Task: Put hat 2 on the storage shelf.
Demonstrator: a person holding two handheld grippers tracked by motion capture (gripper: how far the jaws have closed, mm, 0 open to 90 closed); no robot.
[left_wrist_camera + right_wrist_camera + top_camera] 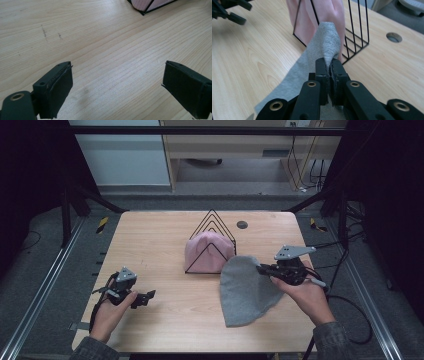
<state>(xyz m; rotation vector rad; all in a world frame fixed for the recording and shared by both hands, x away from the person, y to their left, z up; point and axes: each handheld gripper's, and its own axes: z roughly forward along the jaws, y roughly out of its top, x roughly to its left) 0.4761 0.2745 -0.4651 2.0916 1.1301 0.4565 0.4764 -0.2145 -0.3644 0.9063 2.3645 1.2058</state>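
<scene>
A grey knit hat (245, 290) hangs from my right gripper (261, 268), which is shut on its upper edge and holds that edge above the table while the rest drapes down onto the wood. In the right gripper view the grey hat (322, 47) runs up between the closed jaws of the right gripper (329, 65). A pink hat (209, 251) sits in a black wire rack (212, 222) just left of the lifted edge. My left gripper (149, 295) rests low at the table's left, open, with bare wood between its pads (62, 87).
The wooden table (150, 240) has a round cable hole (242, 224) behind the rack. Black frame rails run along both sides. The pink hat's corner and a rack wire (147, 7) show at the top of the left gripper view.
</scene>
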